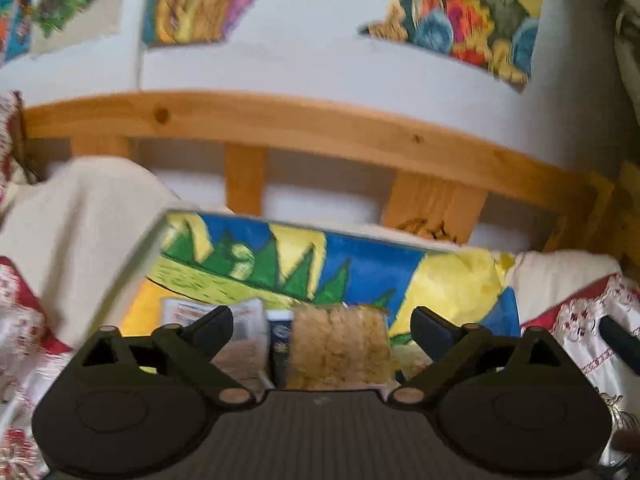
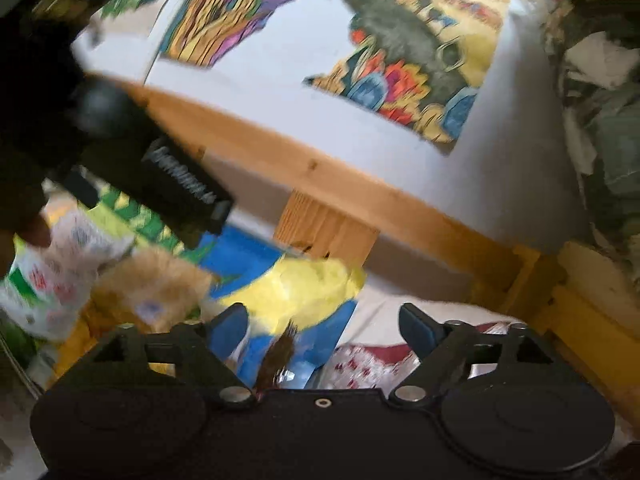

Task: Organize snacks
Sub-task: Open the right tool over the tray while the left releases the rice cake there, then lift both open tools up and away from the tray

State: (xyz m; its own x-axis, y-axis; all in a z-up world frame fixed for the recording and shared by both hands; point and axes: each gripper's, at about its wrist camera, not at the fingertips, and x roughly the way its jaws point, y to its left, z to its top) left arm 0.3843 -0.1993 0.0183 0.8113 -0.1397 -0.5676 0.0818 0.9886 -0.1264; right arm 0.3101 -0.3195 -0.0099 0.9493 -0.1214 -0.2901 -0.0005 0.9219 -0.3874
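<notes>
- Soft, even daylight is filling both views, leaving no hard shadows or glare.
- Motion blur is smearing everything, worst in the right view.
- Fisheye distortion is bowing the wooden rail (image 1: 304,120).

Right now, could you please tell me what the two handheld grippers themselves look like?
Both share one black build: a wide ribbed base, two round side discs, angled linkage arms with pale metal pivot pins. The left gripper has black fingers; the right gripper's look dark blue. No cables or sleeves are visible.
</notes>
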